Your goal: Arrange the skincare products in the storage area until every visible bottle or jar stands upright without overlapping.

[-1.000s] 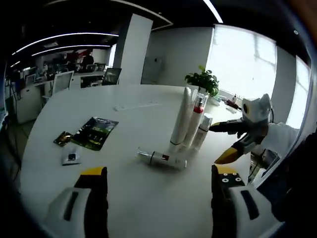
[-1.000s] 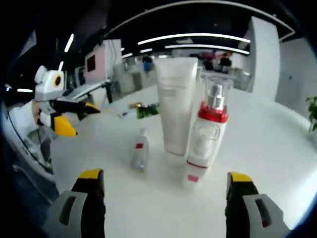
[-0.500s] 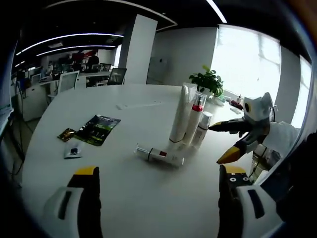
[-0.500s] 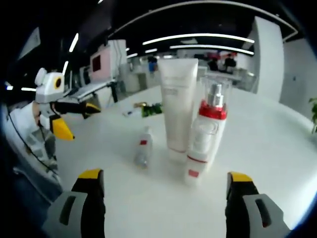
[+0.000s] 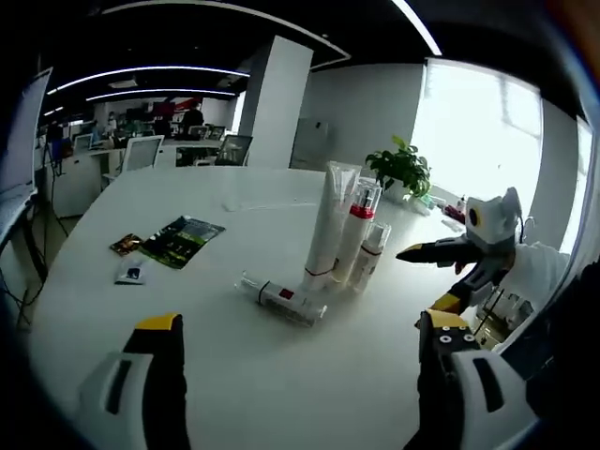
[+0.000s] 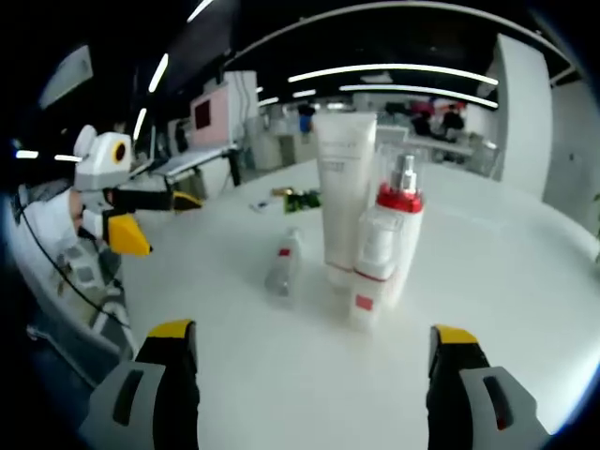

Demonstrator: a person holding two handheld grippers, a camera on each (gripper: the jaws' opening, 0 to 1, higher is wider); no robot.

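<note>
1. We hold the left gripper and the right gripper with jaws wide apart, both empty.
2. We see the tall white squeeze tube, the red-collared clear pump bottle and the small white bottle upright together on the white round table.
3. The small clear bottle with a red label lies flat beside them.

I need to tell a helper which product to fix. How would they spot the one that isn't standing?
On the round white table, find the upright cluster led by the tall white tube. Beside its base is the small bottle with a red label, the one product lying on its side.
</note>
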